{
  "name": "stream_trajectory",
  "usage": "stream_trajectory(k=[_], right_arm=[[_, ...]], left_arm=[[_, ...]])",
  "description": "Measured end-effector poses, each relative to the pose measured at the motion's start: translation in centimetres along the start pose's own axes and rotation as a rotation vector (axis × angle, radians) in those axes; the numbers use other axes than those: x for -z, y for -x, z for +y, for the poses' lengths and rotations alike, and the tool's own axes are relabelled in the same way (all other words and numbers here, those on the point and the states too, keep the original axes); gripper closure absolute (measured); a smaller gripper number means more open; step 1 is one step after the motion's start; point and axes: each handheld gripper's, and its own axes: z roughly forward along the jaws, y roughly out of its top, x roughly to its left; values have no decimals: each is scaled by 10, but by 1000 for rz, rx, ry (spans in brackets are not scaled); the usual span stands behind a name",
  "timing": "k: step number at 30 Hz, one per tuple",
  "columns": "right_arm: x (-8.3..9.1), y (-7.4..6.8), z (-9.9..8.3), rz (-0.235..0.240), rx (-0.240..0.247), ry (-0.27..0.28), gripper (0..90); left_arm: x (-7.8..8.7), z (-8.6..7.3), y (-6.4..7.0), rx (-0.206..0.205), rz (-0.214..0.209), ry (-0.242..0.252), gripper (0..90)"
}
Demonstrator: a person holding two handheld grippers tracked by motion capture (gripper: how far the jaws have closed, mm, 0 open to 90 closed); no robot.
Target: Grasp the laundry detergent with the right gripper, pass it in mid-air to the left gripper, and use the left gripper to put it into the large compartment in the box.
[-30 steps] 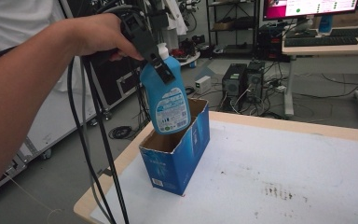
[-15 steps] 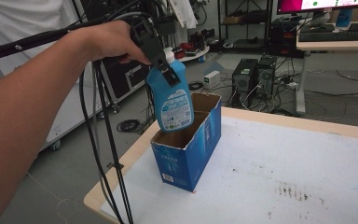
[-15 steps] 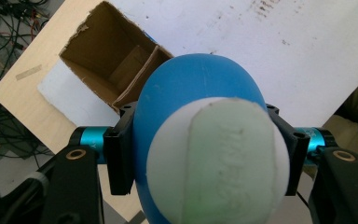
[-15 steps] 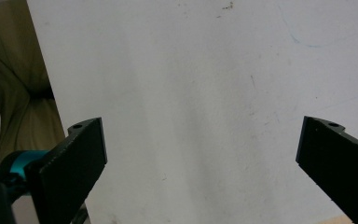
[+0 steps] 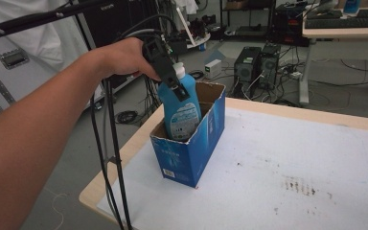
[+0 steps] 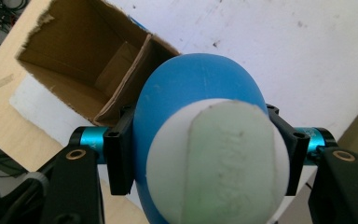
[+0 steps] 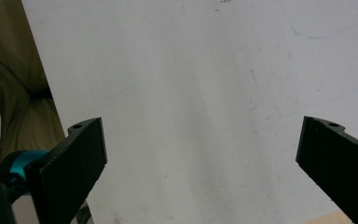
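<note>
Half a second ago the blue plastic bottle with a white cap (image 5: 179,103) hung with only its base inside the open blue cardboard box (image 5: 191,143); it now sits deeper, its lower half below the rim in the near compartment, leaning toward eleven o'clock. The left hand-held gripper (image 5: 170,79) is clamped on the bottle's neck, and in the left gripper view its black jaws press both sides of the bottle (image 6: 200,140) just under the pale green-topped cap (image 6: 219,163), which blocks most of the box's near compartment; the box's brown interior (image 6: 84,70) shows at ten o'clock. The person's left hand (image 5: 122,60) covers the gripper's body, and the bottle's base is hidden by the box wall. The box stands at the left end of the white-covered worktop (image 5: 292,158). At one o'clock on the floor beyond stand dark computer towers (image 5: 256,72) among loose cables. In the right gripper view the right hand-held gripper (image 7: 200,154) is spread wide with nothing between its jaws, above the bare white worktop (image 7: 191,70).
</note>
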Motion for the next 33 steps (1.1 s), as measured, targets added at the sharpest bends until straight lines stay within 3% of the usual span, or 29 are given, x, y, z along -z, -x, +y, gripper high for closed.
stream_trajectory(k=[11, 17, 28, 33], right_arm=[[-3, 0, -2, -3, -6, -13, 8], [-4, 1, -3, -2, -12, -13, 8], [-9, 1, -1, 3, -2, -13, 8], [-9, 0, 0, 9, -1, -13, 8]], left_arm=[[-47, -6, 1, -50, 0, -53, 379], [-67, -11, 4, -54, -2, -76, 379], [-86, -20, 6, -54, -11, -113, 378], [-87, -23, 3, -31, -15, -100, 378]])
